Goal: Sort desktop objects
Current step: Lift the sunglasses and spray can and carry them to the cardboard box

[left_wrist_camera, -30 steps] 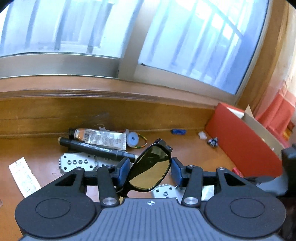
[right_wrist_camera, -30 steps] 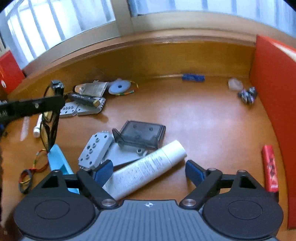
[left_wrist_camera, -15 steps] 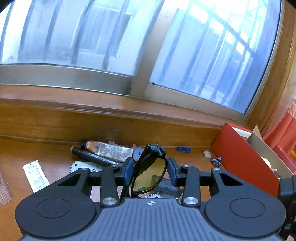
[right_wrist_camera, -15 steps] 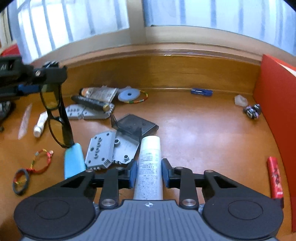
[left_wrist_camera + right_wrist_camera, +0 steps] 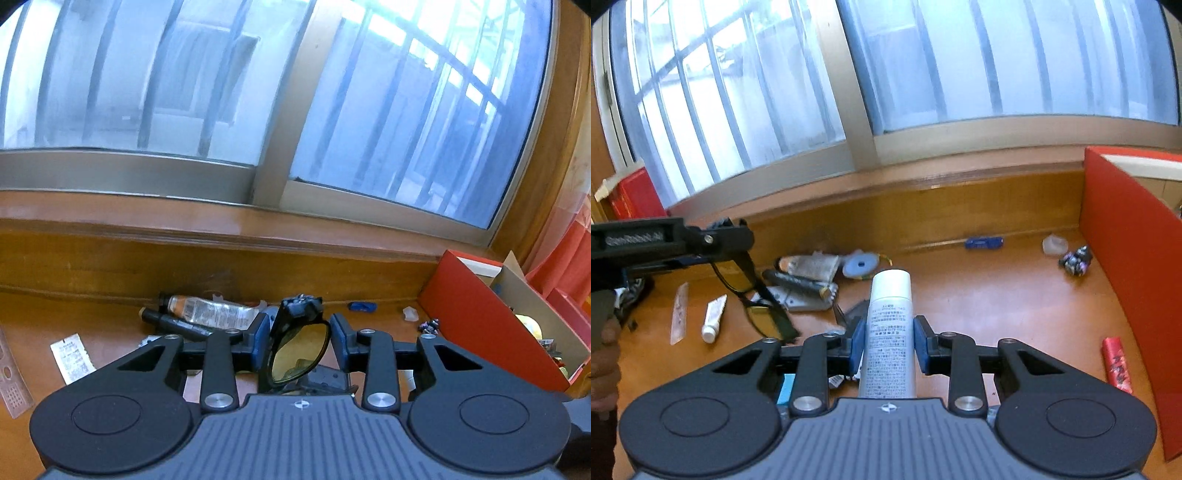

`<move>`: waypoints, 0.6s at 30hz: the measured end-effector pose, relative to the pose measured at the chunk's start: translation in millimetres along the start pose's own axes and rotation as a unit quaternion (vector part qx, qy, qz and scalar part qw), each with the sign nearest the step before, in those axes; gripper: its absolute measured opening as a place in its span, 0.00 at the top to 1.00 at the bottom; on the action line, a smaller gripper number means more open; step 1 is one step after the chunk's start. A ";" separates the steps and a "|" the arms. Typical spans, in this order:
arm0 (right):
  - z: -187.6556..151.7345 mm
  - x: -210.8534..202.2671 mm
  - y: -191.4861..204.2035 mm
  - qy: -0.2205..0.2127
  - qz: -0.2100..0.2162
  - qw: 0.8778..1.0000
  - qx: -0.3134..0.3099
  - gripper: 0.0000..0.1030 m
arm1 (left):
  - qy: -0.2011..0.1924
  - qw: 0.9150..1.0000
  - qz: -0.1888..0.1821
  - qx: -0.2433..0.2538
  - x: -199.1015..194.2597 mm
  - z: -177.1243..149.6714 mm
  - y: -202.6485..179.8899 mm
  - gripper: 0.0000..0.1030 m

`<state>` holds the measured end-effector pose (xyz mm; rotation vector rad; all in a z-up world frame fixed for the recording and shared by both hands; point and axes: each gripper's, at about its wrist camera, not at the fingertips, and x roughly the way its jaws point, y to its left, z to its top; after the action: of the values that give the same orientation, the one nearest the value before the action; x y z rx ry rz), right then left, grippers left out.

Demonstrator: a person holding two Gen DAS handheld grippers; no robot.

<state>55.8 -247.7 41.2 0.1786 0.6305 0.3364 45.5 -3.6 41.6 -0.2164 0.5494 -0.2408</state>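
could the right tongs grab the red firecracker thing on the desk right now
Probably not yet: the right tongs are shut on the white tube. The red stick itself lies uncovered on the desk.

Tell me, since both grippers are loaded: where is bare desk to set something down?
Bare wooden desktop lies between the white tube and the red box wall, short of the red stick. Crowded: left, around the grey plates and black marker.

legible text: none | white cylindrical tube (image 5: 889,325) clamped between right tongs: fine print, unreadable | left tongs' black side label (image 5: 633,240): blurred
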 end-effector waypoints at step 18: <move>26.4 -39.1 -9.2 -0.056 0.001 0.998 0.009 0.70 | -0.023 0.999 -0.026 0.030 0.4 16.6 -35.9 0.65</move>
<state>44.5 -272.0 81.1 0.2131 0.5226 0.3197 48.8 -35.4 64.7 -0.1788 0.4915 -0.3025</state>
